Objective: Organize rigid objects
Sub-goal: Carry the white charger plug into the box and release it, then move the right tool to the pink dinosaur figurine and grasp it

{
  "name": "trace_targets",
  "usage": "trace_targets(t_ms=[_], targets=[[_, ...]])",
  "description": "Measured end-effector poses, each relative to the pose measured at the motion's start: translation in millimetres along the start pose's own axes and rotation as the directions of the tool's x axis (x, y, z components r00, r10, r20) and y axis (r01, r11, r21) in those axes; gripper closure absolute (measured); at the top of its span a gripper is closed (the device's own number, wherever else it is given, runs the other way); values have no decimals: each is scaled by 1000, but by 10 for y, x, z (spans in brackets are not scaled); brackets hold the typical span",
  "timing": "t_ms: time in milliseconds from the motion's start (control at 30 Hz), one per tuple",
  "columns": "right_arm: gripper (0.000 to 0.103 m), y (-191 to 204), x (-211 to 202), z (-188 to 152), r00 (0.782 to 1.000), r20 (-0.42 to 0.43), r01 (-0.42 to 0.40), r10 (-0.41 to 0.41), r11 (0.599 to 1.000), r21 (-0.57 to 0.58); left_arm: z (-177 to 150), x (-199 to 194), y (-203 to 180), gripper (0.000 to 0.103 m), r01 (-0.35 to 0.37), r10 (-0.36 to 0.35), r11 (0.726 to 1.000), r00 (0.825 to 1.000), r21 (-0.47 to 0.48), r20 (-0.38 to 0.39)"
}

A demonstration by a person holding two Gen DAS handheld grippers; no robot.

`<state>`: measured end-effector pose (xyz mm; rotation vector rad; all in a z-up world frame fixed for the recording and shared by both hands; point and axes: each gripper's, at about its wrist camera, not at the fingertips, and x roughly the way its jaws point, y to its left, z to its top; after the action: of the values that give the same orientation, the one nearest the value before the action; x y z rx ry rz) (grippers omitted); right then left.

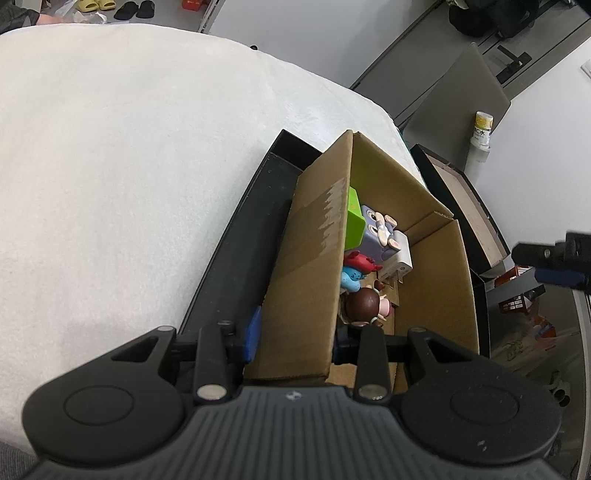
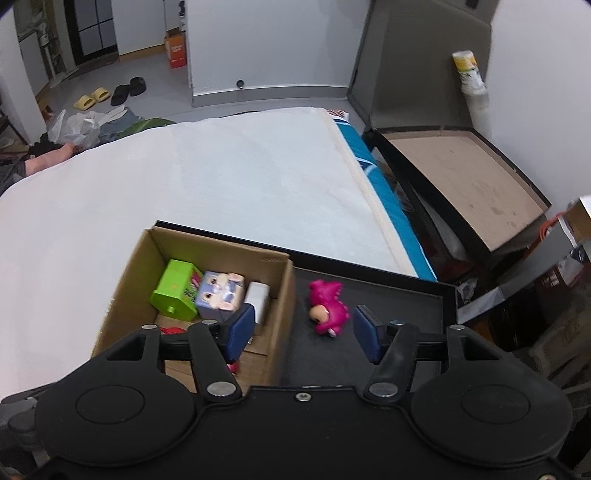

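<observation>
A lived-in home is shown, most likely a bedroom: much of both views is taken up by a bed covered with a white blanket (image 2: 229, 177), a blue-patterned mattress edge (image 2: 373, 173) being exposed along one side. Slippers (image 2: 92, 98) and sandals (image 2: 129, 88) are left on the grey floor (beside a crumpled plastic bag (image 2: 77, 127)), and a doorway with dark glass panels (image 2: 94, 31) is seen beyond. Small toys are kept in a cardboard box (image 2: 280, 295) on the bed.

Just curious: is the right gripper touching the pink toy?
Apart. In the right wrist view, the pink toy lies on the black tray beyond the open right gripper.
</observation>
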<state>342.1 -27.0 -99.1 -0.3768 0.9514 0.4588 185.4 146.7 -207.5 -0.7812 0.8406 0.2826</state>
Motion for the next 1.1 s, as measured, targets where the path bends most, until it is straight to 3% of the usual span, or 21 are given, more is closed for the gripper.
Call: trace_targets(t_ms=[233,433,667,1100], targets=[[36,-251,98,-186,1000,-21,-5,5,1000,24,-12,1,-13,69,-15,15,1000,1000,1,1],[17,-442,166,-321,999,7,-32,32,999,33,-9,30,-20,69,-27,27,1000,1000,0,-6],[16,-646,442,-542,997,30,-72,72,997,21,-5,82,-42,70,-56,56,998,998,-9,-14],[19,-759,926,-573,984,45,-174,173,984,32,17,147,-45,70,-78,78,997,997,-20,-27]])
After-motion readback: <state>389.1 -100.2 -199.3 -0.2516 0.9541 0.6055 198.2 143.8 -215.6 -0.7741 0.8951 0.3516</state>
